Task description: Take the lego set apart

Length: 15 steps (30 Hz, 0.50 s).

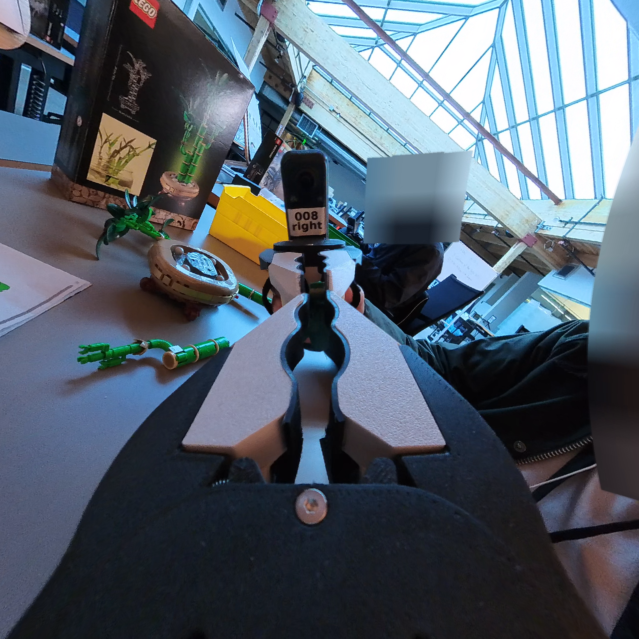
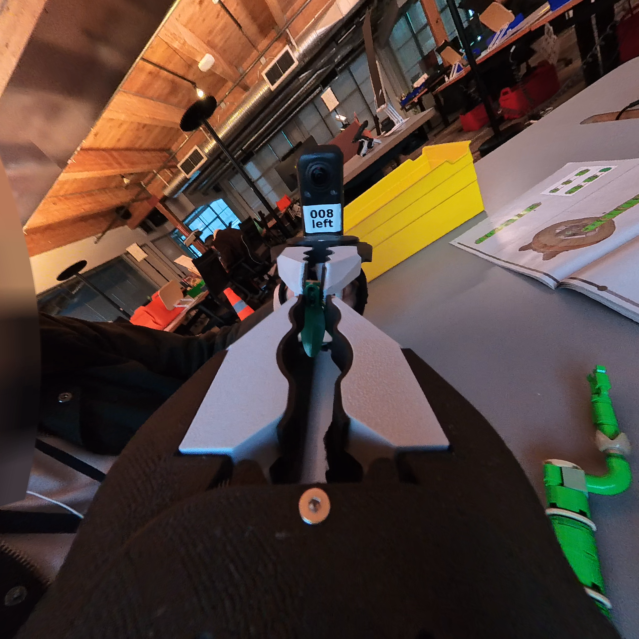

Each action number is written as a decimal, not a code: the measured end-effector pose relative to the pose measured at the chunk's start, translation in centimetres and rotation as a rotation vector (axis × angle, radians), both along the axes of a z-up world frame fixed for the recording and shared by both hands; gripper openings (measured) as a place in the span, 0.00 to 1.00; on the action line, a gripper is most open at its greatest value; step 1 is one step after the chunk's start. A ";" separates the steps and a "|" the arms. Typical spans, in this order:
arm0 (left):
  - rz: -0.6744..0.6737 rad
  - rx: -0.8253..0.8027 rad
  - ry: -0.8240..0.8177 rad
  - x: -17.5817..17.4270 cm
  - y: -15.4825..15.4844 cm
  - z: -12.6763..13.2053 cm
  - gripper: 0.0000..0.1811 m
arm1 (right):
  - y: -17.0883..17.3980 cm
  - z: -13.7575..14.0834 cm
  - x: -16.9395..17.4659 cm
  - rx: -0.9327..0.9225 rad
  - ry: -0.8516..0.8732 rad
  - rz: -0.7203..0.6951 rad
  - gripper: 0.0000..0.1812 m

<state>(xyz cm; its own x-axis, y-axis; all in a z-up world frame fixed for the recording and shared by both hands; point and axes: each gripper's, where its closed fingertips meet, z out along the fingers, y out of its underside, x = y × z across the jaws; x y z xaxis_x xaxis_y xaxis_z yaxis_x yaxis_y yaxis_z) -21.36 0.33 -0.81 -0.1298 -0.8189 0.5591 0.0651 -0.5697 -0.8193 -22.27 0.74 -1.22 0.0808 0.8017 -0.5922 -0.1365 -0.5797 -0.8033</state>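
My two grippers face each other tip to tip above the grey table. Between them is a small dark green leaf piece, which also shows in the right wrist view. My left gripper is shut on one end and my right gripper is shut on the other. Each one shows in the other's view, the right and the left. A tan round pot base lies tilted on the table at the left. A bent green bamboo stalk lies loose in front of it, also seen in the right wrist view.
A leafy green stalk lies by the dark set box at the back left. A yellow bin stands behind the pot. An open instruction booklet lies on the table. A person's dark sleeve is beside the grippers. My left and right fingertips are right by each other.
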 end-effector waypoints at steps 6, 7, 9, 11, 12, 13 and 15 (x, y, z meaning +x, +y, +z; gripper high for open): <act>-0.001 0.000 0.016 0.0 0.1 -0.1 0.03 | 0.0 0.1 0.3 0.008 -0.021 -0.009 0.03; 0.001 -0.004 0.025 -0.1 0.2 -0.1 0.07 | 0.0 0.2 0.4 0.009 -0.013 -0.011 0.03; 0.003 -0.004 0.038 -0.3 0.2 -0.3 0.12 | 0.1 0.4 0.7 0.008 0.000 -0.020 0.03; -0.009 -0.003 0.047 -0.1 0.0 -0.5 0.12 | 0.2 0.3 0.7 0.007 -0.005 -0.020 0.03; -0.014 -0.004 0.051 0.1 -0.1 -0.6 0.11 | 0.1 0.2 0.6 0.007 -0.012 -0.016 0.03; -0.017 -0.006 0.053 0.2 -0.2 -0.7 0.10 | 0.1 0.1 0.5 0.011 -0.018 -0.014 0.03; -0.012 -0.004 0.046 0.2 -0.1 -0.6 0.05 | 0.2 0.1 0.6 0.018 -0.022 -0.020 0.03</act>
